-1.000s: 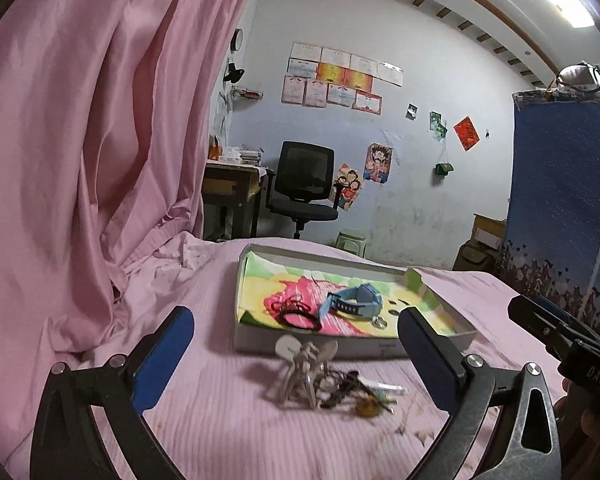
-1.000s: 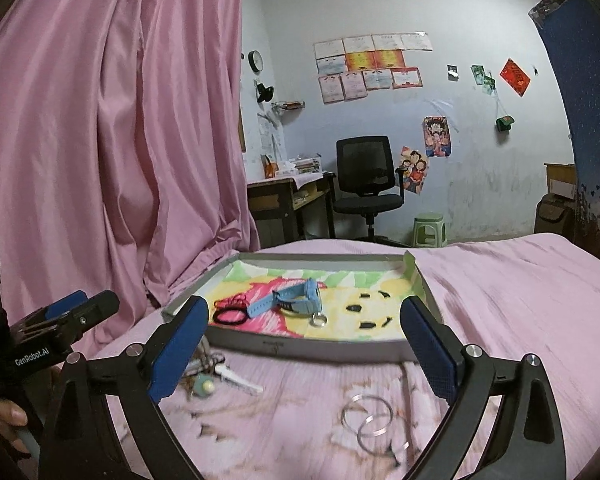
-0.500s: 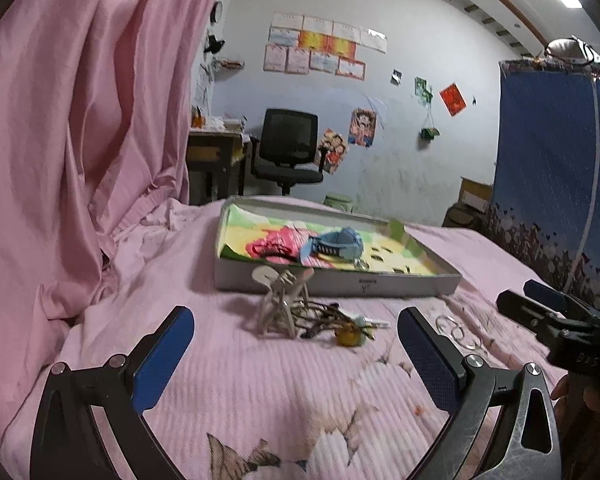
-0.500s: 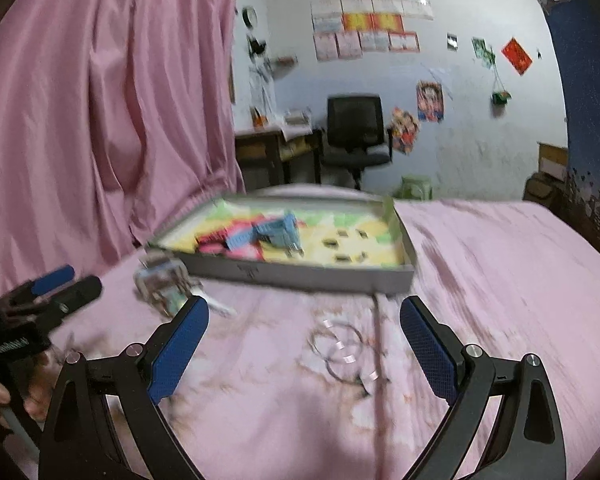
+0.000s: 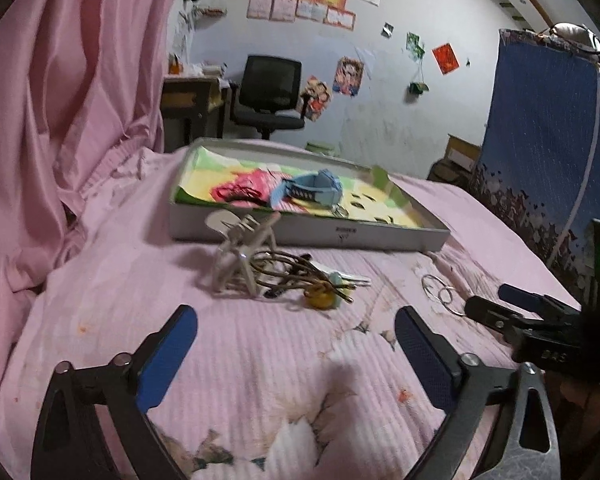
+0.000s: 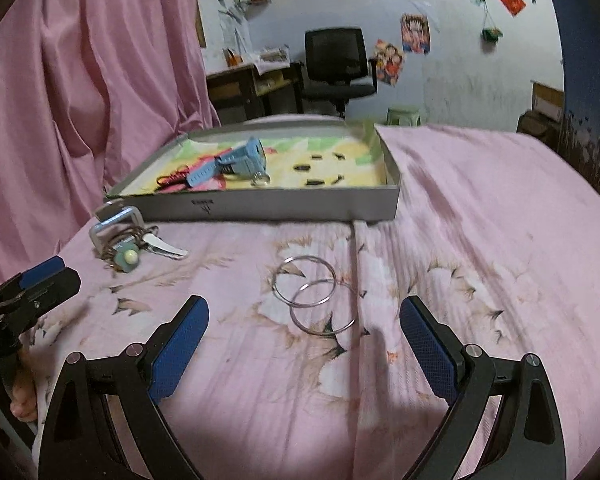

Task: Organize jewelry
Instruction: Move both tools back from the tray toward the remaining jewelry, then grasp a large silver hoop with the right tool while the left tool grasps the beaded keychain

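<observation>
A shallow grey box (image 5: 308, 236) (image 6: 268, 204) lies on the pink bedspread and holds a blue watch (image 5: 312, 188) (image 6: 236, 162), a dark hair tie (image 6: 172, 178) and a small ring (image 6: 261, 180). In front of it lies a key bunch with a silver clip (image 5: 260, 268) (image 6: 128, 244). Two silver bangles (image 6: 312, 294) (image 5: 440, 292) rest on the spread. My left gripper (image 5: 296, 344) is open, short of the keys. My right gripper (image 6: 304, 340) is open, just short of the bangles, with nothing between its fingers.
A pink curtain (image 5: 60, 100) (image 6: 80, 80) hangs along the left. A blue patterned cloth (image 5: 548, 128) hangs at the right. Beyond the bed stand a black office chair (image 6: 336, 68), a desk (image 6: 252, 88) and a green stool (image 6: 404, 114).
Both grippers have pulled back from the box and tilted down toward the bedspread. The bangles now lie just ahead of my right gripper's fingers. Nothing was picked up.
</observation>
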Tool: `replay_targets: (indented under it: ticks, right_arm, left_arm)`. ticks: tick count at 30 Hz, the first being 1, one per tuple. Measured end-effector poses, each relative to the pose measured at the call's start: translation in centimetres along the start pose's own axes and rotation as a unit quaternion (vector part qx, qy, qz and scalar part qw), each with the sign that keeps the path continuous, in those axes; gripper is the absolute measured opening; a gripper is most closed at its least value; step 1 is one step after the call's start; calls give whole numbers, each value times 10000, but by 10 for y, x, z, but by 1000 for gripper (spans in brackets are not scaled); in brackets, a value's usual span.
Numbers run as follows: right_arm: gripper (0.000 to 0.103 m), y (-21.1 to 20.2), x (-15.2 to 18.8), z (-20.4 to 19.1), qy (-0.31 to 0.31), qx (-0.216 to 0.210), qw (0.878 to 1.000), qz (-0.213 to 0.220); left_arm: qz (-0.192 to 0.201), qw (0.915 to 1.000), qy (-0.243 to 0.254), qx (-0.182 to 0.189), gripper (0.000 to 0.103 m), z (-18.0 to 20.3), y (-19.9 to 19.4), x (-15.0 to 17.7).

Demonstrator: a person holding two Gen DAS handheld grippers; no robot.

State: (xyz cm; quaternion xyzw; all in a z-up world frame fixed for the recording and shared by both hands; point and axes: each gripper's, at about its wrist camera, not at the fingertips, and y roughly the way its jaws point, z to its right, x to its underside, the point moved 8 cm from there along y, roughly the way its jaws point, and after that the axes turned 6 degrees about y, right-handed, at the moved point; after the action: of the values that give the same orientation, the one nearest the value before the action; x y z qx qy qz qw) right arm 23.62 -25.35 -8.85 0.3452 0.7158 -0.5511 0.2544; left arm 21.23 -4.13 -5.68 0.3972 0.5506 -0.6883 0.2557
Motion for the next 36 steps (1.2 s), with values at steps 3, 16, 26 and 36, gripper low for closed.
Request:
replay_targets:
  ticks: [3,16,26,36]
  right_arm:
    - [90,14,1,1,-10,-20,9998,-198]
    - [69,52,-1,-2,118,-224,9977,-621]
    - [65,57,3,-6,112,-375,9967,-712]
    - [40,62,4,-10,143,-515,9955,-780]
  left_arm:
    - [-171,9998,-56,99,87,4,10,0]
    - [-608,9976,-313,121,68,11,43,-6]
    - [-724,9966,-371,114,51,12,54,-5]
    - [-752,9963,-401,60,32,11,56,-6]
